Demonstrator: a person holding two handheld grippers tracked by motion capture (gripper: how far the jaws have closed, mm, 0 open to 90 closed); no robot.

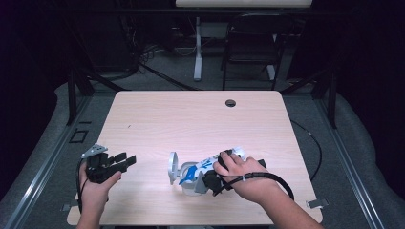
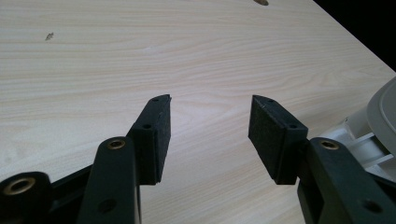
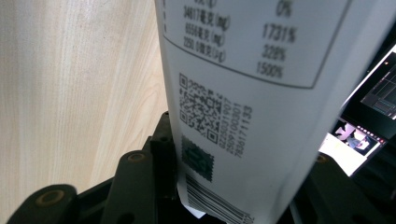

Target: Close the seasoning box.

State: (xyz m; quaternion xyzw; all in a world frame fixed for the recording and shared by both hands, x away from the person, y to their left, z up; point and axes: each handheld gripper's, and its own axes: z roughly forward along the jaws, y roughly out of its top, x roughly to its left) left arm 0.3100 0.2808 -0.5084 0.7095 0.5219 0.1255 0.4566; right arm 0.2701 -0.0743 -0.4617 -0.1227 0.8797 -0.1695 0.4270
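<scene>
**Right gripper clamped on the bottle, lid hanging open**

Right gripper [image 1: 216, 180] closed around a white bottle with a blue label [image 1: 203, 169], jaws pinching the printed body from both sides in the right gripper view [image 3: 261, 116]. Sitting near the front edge of the table [image 1: 157, 114], a bit right of centre, tipped over toward the left with the flip lid [image 1: 172, 167] swung open at that end. Left gripper [image 1: 125, 162] parked by the front left corner, pads [image 2: 156, 135] spread apart with nothing between, just bare wood.

Risky bits, as a guess: smooth round body, so could twist or slide out of the pinch. Open lid pointing sideways, so spilling whatever's inside seems likely if tilted further. Squeezing harder might dent it. Pretty close to the front edge too.
</scene>
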